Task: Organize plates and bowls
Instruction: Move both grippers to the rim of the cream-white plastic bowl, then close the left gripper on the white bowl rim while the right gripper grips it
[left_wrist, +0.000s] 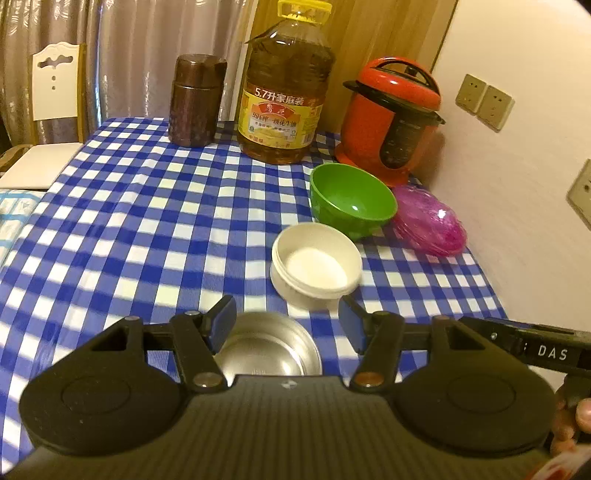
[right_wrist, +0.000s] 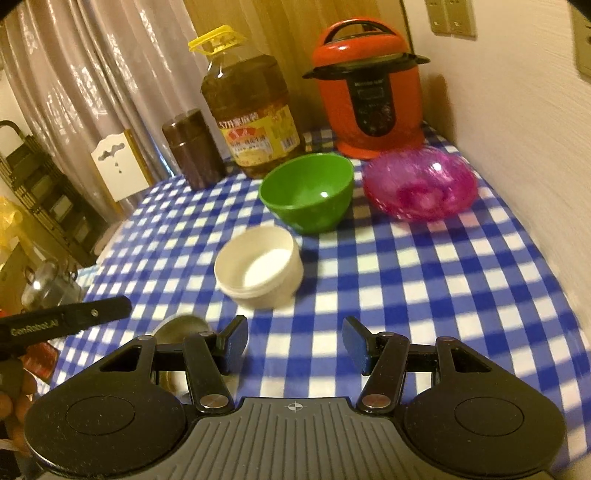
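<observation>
Here, in the left wrist view, the left gripper (left_wrist: 288, 319) hangs low over a blue-and-white checked tablecloth (left_wrist: 129, 229), its blue-padded fingers spread wide with nothing between them. Just below them sits a steel bowl (left_wrist: 267, 347), partly hidden by the gripper body. A white bowl (left_wrist: 316, 264) stands just ahead of the fingertips, a green bowl (left_wrist: 352, 201) behind it, and a pink glass plate (left_wrist: 430, 221) to the right near the wall. Farther back stand a brown canister (left_wrist: 194, 99), a peanut oil jug (left_wrist: 284, 92) and a red pressure cooker (left_wrist: 393, 118).

In the right wrist view, the right gripper (right_wrist: 295, 345) is likewise released, fingers apart above bare cloth. The steel bowl (right_wrist: 181, 328) peeks out at its left, beside the other tool. The white bowl (right_wrist: 258, 271) lies ahead, the green bowl (right_wrist: 306, 192) and pink glass plate (right_wrist: 421, 184) side by side beyond it.
</observation>
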